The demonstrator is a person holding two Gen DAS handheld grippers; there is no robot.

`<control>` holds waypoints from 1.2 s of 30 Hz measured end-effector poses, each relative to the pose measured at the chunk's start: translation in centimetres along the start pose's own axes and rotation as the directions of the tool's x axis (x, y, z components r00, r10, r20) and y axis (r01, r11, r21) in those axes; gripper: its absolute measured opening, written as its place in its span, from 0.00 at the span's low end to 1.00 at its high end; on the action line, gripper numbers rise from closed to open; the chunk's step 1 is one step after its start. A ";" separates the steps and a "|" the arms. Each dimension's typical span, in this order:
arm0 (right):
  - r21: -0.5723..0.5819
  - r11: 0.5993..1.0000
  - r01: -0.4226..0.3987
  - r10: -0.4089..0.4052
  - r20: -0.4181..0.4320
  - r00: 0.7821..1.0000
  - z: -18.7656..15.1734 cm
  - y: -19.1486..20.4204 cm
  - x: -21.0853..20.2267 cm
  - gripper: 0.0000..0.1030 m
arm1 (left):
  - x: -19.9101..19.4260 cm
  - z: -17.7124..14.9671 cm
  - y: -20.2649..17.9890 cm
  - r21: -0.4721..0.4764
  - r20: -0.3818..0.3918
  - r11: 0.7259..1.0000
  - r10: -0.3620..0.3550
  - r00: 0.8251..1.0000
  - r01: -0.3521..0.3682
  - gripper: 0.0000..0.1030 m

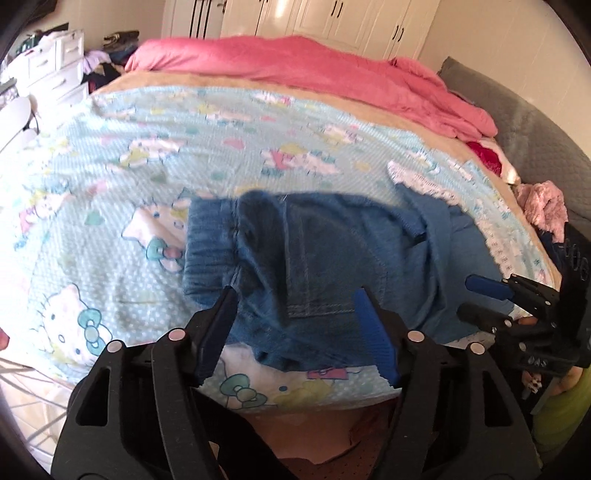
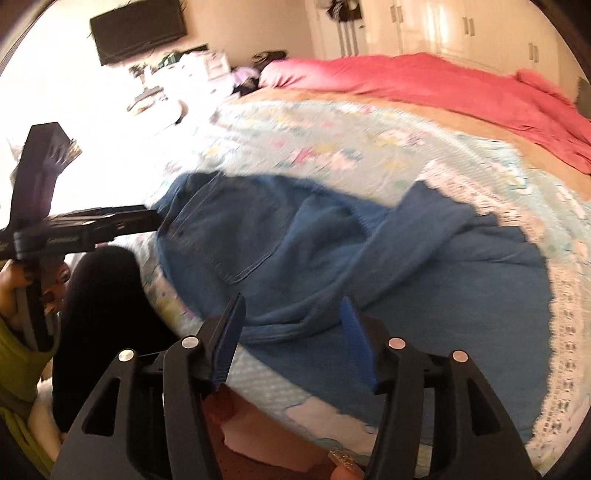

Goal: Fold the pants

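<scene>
- Bedroom first: white wardrobe doors (image 1: 332,18) run along the far wall, and a dark screen (image 2: 138,31) hangs on the wall in the right wrist view.
- Filling most of both views is the bed, covered with a pale blue cartoon-cat bedspread (image 1: 110,158) trimmed with white lace (image 2: 565,306) along its edge.
- Behind that, a pink duvet (image 1: 314,70) lies bunched across the far side of the bed, with a grey padded headboard (image 1: 532,125) off to the right.
- Now the blue denim pants (image 1: 314,251): they lie crumpled on the bedspread near its front edge, waistband to the left, legs trailing rightward and partly doubled over one another.
- White drawers (image 1: 55,70) stand at the far left, all shut; what they hold cannot be seen. Loose clothes are heaped beside them.
- Left gripper (image 1: 295,299): jaws parted, just above the pants near the pocket seam; the pads are not pressing the cloth.
- Right gripper (image 2: 291,306): jaws spread too, over a rumpled leg, with nothing pinched between them. From the left wrist camera it shows at the right edge, by the bed's side.
- Smallest bit: a pink fluffy item (image 1: 543,203) sits beyond the bed's right edge.
</scene>
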State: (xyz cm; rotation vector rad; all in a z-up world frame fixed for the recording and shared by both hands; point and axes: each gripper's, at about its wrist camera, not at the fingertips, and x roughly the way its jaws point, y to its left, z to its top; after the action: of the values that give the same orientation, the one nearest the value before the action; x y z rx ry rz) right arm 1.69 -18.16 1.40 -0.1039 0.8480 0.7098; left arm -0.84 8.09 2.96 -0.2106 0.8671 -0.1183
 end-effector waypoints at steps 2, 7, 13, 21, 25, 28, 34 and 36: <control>0.024 0.999 0.026 -0.027 0.020 0.999 0.0 -1.1 -0.6 0.52 | -0.5 0.3 -0.6 0.006 0.015 1.000 -0.013 1.000 0.013 0.62; 0.113 0.990 0.089 -0.096 0.059 0.994 -0.1 -3.8 -2.1 0.67 | -0.2 0.7 -3.8 0.060 0.012 0.995 -0.075 0.997 0.074 0.64; 0.219 0.963 0.159 -0.182 0.092 0.979 0.1 -7.3 -3.8 0.67 | 3.3 0.1 -8.5 0.126 -0.079 0.976 -0.166 0.983 0.175 0.64; 0.290 0.928 0.233 -0.266 0.080 0.961 0.7 -11.4 -4.6 0.67 | 8.2 0.8 -12.8 0.149 -0.163 0.952 -0.245 0.956 0.269 0.64; 0.292 0.918 0.269 -0.300 0.066 0.952 1.8 -12.8 -4.1 0.67 | 10.4 1.3 -14.2 0.137 -0.168 0.950 -0.258 0.952 0.281 0.64; 0.294 0.918 0.265 -0.290 0.043 0.956 3.2 -13.7 -2.9 0.67 | 11.6 1.1 -14.1 0.095 -0.180 0.948 -0.284 0.942 0.304 0.54; 0.231 0.938 0.258 -0.256 -0.039 0.966 7.6 -14.5 2.4 0.67 | 12.9 0.9 -14.5 0.113 -0.161 0.936 -0.313 0.936 0.332 0.12; 0.204 0.947 0.248 -0.240 -0.061 0.969 9.5 -14.4 4.8 0.67 | 13.2 0.8 -14.3 0.107 -0.166 0.926 -0.341 0.925 0.361 0.11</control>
State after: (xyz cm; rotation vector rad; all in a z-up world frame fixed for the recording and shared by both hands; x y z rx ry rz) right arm 18.84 -23.31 1.68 -0.0306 0.9209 0.3836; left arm 7.94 -8.23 -3.01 -0.2311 0.9559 -0.5340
